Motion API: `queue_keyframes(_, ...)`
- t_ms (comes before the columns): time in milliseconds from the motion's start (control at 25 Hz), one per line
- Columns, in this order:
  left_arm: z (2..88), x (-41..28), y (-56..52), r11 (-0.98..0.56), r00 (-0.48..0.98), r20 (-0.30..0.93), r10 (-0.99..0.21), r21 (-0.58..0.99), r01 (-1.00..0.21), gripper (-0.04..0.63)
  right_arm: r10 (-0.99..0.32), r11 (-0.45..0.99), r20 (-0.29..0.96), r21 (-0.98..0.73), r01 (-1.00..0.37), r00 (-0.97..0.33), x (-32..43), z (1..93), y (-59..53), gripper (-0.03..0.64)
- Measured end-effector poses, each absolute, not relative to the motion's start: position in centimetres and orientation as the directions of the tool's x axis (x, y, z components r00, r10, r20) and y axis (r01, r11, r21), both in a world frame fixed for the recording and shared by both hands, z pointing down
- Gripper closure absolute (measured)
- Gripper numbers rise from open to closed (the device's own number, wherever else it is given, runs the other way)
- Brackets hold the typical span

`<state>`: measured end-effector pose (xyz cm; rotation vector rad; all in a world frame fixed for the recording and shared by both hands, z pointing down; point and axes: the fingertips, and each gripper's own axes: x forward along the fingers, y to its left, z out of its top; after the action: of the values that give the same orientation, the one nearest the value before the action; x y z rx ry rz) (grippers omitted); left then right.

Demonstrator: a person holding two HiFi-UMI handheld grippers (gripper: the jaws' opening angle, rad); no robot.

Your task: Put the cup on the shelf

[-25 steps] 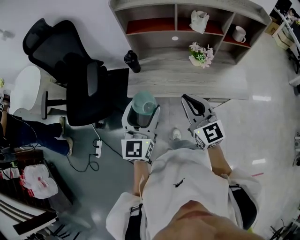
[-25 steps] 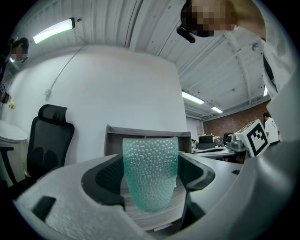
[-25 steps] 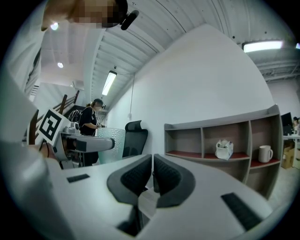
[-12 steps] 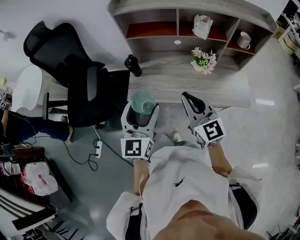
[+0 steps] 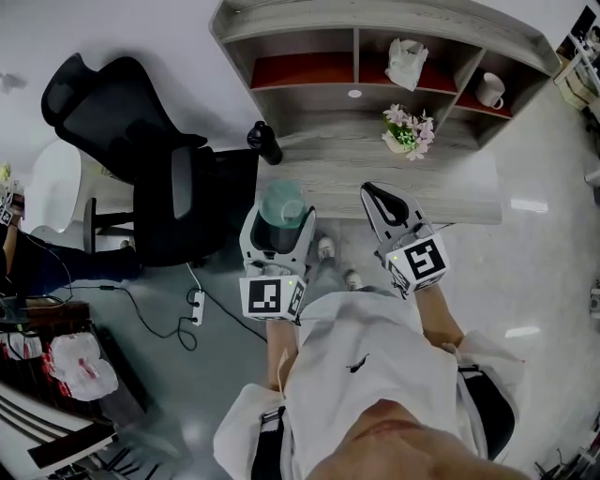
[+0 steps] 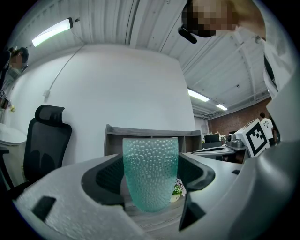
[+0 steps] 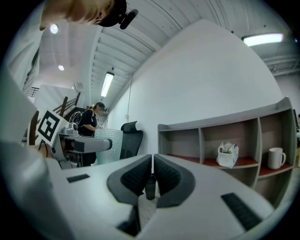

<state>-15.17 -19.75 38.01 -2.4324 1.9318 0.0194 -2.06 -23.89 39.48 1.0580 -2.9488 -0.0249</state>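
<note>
Shelf (image 5: pixel 375 19) and grey surface (image 5: pixel 450 178) have drawn nearer, so the green cup (image 6: pixel 150 173), clamped upright in the left gripper (image 5: pixel 279 225) jaws, now hangs at the surface's near edge, while the right gripper (image 5: pixel 382 198) jaws are pressed together, empty.

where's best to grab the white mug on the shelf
Probably round the body of the white mug, coming level through the open front of the shelf: it stands upright, handle out sideways, and the board above blocks a top grasp.
</note>
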Motion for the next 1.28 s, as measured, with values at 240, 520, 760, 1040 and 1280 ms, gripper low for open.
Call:
queue_keyframes(240, 38.3, -15.9, -22.3, -0.247, 0.247, -0.033, -0.968, -0.017, -0.969, 0.221, -0.649, 0.761, 0.007, 0.024, -0.649, -0.761, -2.8, 39.4, -26.2, 0.58)
queue_keyframes(520, 38.7, -17.1, -25.7, -0.278, 0.278, -0.023, -0.96, -0.008, -0.961, 0.221, -0.672, 0.74, 0.02, 0.017, -0.672, -0.74, -3.9, 39.7, -29.0, 0.58)
queue_keyframes(760, 38.9, -18.2, -28.6, -0.312, 0.312, -0.014, -0.95, -0.003, -0.95, 0.221, -0.698, 0.716, 0.033, 0.013, -0.698, -0.716, -5.0, 40.0, -31.4, 0.58)
queue_keyframes(1040, 38.9, -19.3, -31.6, -0.345, 0.345, -0.007, -0.939, -0.002, -0.939, 0.221, -0.718, 0.696, 0.047, 0.01, -0.718, -0.695, -6.2, 40.3, -33.7, 0.58)
queue_keyframes(1280, 38.9, -20.3, -34.0, -0.378, 0.378, -0.008, -0.926, -0.001, -0.926, 0.221, -0.735, 0.678, 0.05, 0.013, -0.735, -0.676, -7.4, 40.3, -35.5, 0.58)
